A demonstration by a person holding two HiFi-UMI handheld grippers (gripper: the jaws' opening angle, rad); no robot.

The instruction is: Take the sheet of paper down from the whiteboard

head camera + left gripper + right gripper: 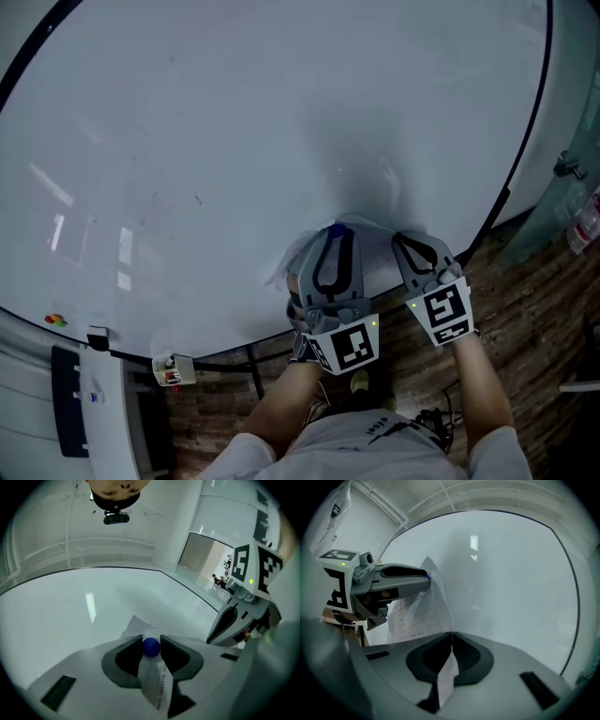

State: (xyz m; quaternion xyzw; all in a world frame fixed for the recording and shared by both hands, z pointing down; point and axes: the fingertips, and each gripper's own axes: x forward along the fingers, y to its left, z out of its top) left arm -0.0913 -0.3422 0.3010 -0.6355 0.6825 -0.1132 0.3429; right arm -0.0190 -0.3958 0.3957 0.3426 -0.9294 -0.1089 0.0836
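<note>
A printed sheet of paper (pixel 415 613) hangs on the whiteboard (pixel 234 141), pinned near its top by a round blue magnet (pixel 151 647). My left gripper (pixel 151 643) has the magnet between its tips, and both pads touch it. Below the magnet the paper (pixel 153 681) runs down between the jaws. My right gripper (pixel 451 637) is shut on the sheet's right edge, which bows away from the board. In the head view both grippers, left (pixel 336 232) and right (pixel 403 242), point at the board side by side and hide most of the paper (pixel 375 246).
The board's dark frame (pixel 525 141) curves down the right side. A tray with a black eraser (pixel 70 403) and a small box (pixel 173 370) sit at the board's lower left. Wooden floor (pixel 525 309) lies below, with a bottle (pixel 586 225) at far right.
</note>
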